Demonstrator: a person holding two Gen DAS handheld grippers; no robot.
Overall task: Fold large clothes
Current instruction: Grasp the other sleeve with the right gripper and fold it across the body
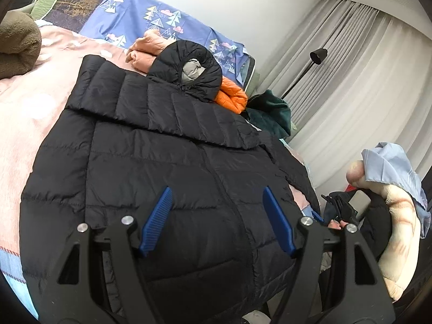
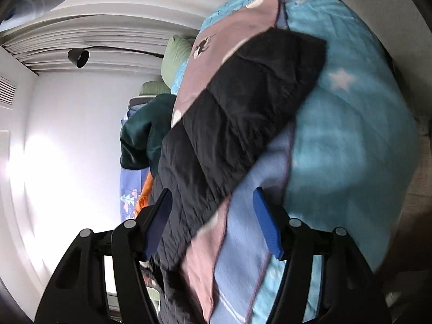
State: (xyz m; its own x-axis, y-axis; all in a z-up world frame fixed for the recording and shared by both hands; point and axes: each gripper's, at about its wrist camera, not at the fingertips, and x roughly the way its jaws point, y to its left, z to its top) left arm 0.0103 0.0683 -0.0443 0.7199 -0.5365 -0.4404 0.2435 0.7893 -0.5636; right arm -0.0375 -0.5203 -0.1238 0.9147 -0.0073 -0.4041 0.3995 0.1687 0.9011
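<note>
Left wrist view has my left gripper with its two blue ribbed fingers spread wide and nothing between them, poised over the lower front of the black quilted hooded puffer jacket. I see the jacket lying flat, zip side up, on the pink bedspread with pale spots, one sleeve folded across its chest and the hood pointing toward the far wall. Past the hood lie a folded peach garment, an orange puffy piece and a dark green garment; a brown fuzzy blanket sits at the far left edge. Only this view shows my right hand in a pale blue sleeve at the jacket's right edge, gripping its tool. Right wrist view, tilted sideways and blurred, gives what the other cannot: my right gripper with its fingers apart, a black quilted edge of the jacket running down between them, though I can't tell whether either pad touches it. Behind that fabric I see a light blue quilt with white stars, and the dark green garment shows again beyond it, against a white wall.
</note>
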